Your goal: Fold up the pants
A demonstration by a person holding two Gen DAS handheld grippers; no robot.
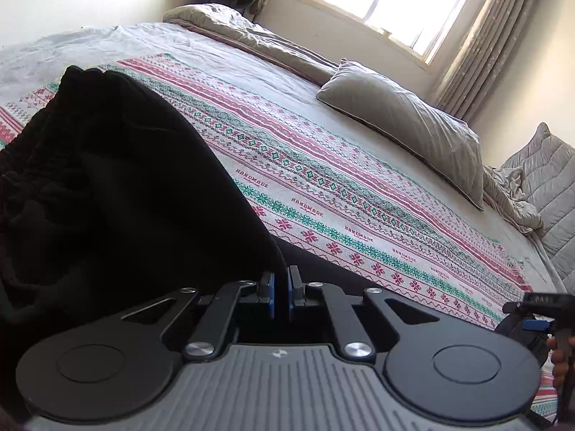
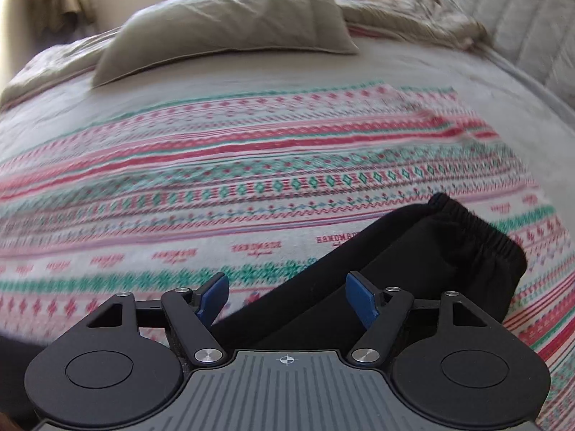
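- My left gripper (image 1: 280, 289) has its jaws clenched on a fold of the black soft-knit pants (image 1: 118, 186); the blue pads (image 1: 270, 292) sit almost together with dark cloth pinched between them, as far as I can judge in that shadow.
- I read that pinch as an anchor: it lifts one part of the pants off the bed, so the cloth bulks up to the left of the jaws and drapes away from them.
- My right gripper (image 2: 286, 296) stands released, pads wide apart and gripping nothing.
- In the right wrist view the pants run under and past those open jaws, the gathered elastic end (image 2: 478, 240) lying flat to the right on the striped red, green and white patterned blanket (image 2: 251, 165).
- The blanket covers the bed's grey sheet (image 2: 413, 68), with a beige pillow (image 2: 222, 25) well beyond the pants.
- The right wrist view is smeared, so I can't place the cloth edges finely.
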